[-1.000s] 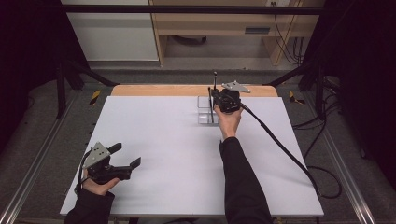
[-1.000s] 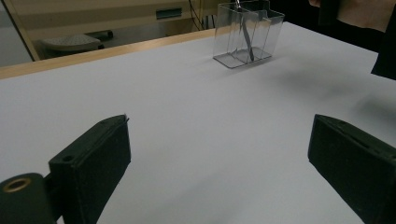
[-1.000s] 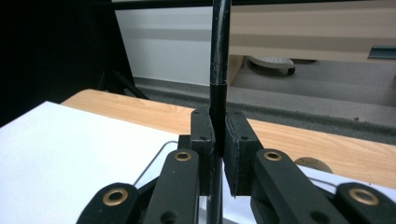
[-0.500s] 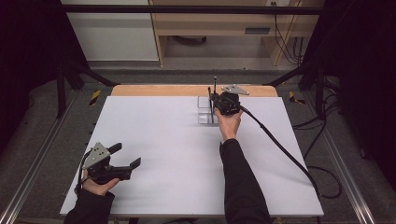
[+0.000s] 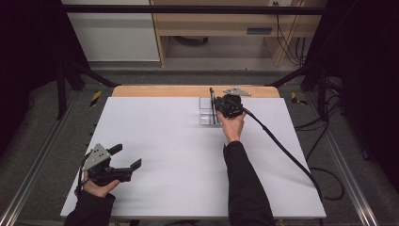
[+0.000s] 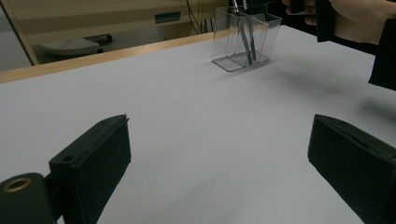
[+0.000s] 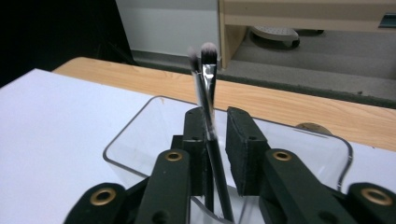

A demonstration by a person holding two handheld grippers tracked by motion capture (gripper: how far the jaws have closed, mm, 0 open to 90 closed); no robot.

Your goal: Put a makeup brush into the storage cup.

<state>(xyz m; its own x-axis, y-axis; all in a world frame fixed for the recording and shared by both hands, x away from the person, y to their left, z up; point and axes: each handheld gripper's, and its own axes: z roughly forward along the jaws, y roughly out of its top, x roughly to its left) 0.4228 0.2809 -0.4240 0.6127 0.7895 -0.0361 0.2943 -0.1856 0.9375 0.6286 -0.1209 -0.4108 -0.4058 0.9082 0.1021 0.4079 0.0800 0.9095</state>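
Brushes [image 7: 208, 93] stand in a clear holder [image 5: 206, 111] at the bench's [image 5: 160, 141] far edge. The right gripper [image 7: 215, 140] sits over them; its jaws have just been opening, a gap beside the handle (release, I judge). Best lift straight up, so nothing tips. The left gripper [image 5: 126, 157] rests near the front, jaws spread, empty. No readable writing.
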